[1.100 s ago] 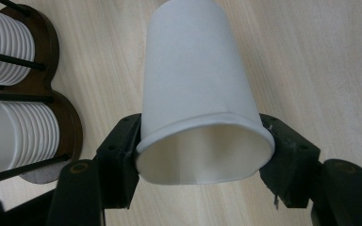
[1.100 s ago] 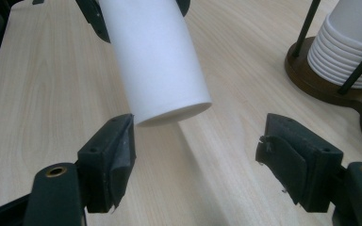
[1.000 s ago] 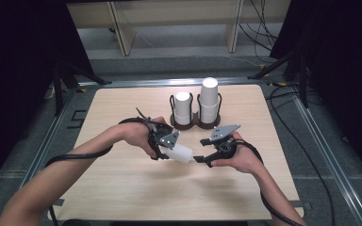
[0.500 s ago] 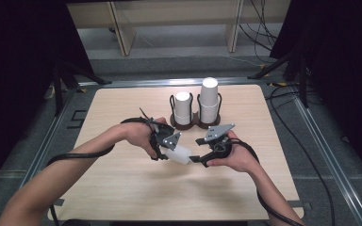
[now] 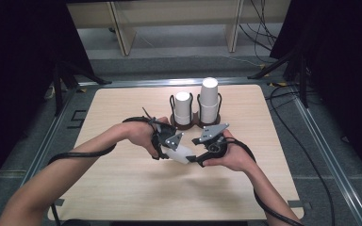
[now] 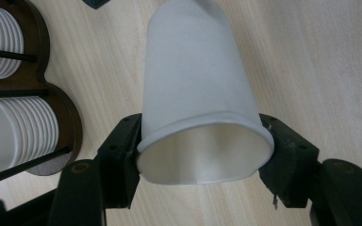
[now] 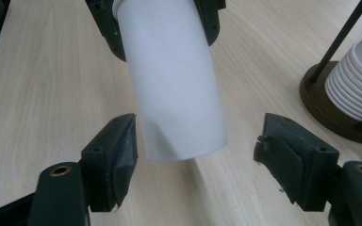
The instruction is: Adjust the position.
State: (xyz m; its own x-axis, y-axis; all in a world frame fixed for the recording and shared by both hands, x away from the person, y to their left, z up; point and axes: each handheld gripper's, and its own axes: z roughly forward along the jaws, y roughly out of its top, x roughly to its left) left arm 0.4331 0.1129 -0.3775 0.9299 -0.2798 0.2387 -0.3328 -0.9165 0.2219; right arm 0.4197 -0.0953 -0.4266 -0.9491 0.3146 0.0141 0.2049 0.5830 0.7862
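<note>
A white paper cup hangs above the middle of the wooden table, held on its side. My left gripper is shut on the cup near its open rim, squeezing the rim slightly oval. The cup's closed bottom points into my right gripper, whose jaws stand open on either side of it without touching. In the high view the left gripper and right gripper meet nose to nose over the table.
A dark wooden two-post holder stands behind the grippers with two stacks of white cups, the shorter stack at left and the taller stack at right. Black cables trail off the table's sides.
Both hands have drifted slightly toward the near edge and closer together; the cup's bottom now sits between the right gripper's open jaws.
</note>
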